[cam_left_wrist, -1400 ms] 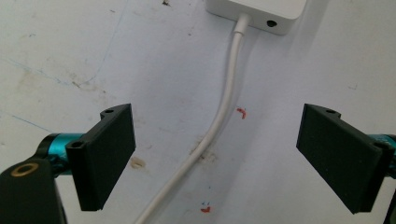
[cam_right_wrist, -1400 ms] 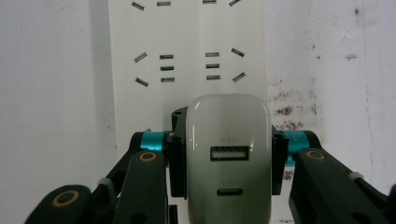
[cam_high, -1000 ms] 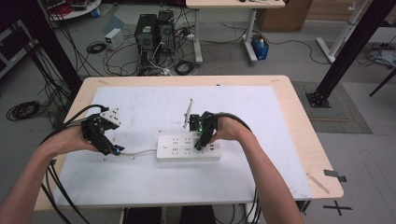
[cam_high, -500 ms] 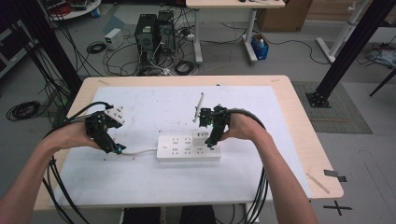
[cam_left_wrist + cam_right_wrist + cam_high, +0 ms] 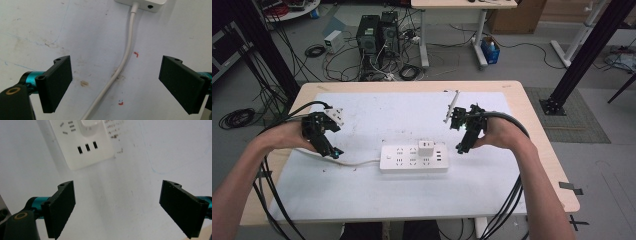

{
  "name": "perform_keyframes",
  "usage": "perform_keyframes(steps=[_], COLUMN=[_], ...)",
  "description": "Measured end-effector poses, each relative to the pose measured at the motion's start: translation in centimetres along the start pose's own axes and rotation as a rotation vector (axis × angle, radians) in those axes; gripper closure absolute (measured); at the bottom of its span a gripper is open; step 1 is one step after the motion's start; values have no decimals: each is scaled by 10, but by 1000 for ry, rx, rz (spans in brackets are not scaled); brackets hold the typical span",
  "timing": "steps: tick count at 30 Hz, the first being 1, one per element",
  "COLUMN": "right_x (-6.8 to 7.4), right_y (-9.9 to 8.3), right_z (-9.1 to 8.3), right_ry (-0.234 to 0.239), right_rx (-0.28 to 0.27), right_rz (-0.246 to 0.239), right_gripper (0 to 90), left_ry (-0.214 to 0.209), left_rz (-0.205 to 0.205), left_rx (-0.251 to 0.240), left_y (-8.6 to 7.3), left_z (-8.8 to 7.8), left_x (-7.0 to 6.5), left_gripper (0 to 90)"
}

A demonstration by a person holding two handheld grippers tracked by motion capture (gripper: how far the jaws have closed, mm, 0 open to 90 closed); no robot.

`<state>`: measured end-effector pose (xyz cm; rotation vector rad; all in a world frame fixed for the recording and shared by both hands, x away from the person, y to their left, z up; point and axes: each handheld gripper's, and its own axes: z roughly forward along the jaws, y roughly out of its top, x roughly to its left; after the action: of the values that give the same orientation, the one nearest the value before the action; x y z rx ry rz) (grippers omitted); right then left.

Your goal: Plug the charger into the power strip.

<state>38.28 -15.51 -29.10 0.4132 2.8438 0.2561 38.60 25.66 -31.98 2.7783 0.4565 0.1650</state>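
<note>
Sitting in a socket near the right end of the white power strip (image 5: 413, 158), at the centre of the high view, the small white charger plug (image 5: 426, 148) stands upright and looks seated; whether it is pushed fully home cannot be told from these pictures. The strip lies flat on the white table cover (image 5: 377, 200), its cord (image 5: 357, 163) running off toward the left of the frame.

Right gripper (image 5: 460, 148): right of the strip and clear of it, jaws spread wide with nothing between them; they have just been opening. Its own view shows the strip's end with three slots (image 5: 87, 147) at upper left.

Left gripper (image 5: 333, 152): jaws spread, straddling the cord (image 5: 122, 65) without pressing it.

Risks noted:
- A half-seated plug could lean or drop out if the strip is nudged.
- The left gripper, so close over the cord, could snag it and drag the light strip across the cover.
- The right gripper's trailing cables (image 5: 512, 200) hang off the table's near edge and could tug the hand on any return approach.
</note>
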Motion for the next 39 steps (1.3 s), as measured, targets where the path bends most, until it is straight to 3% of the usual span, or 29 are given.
perform_keyframes(steps=[6, 12, 39], right_x=[-5, -6, -3], right_y=[-16, -22, -23], right_z=[-7, -3, 9], right_ry=[-13, -19, -4], right_rx=[5, 8, 40], right_rz=[37, 46, 54], right_gripper=[129, 129, 129], left_ry=[-4, -2, -6], left_rz=[6, 6, 33], left_rx=[28, 24, 36], left_y=[1, 3, 9], left_z=[2, 2, 6], left_x=[0, -1, -5], left_gripper=[117, 117, 117])
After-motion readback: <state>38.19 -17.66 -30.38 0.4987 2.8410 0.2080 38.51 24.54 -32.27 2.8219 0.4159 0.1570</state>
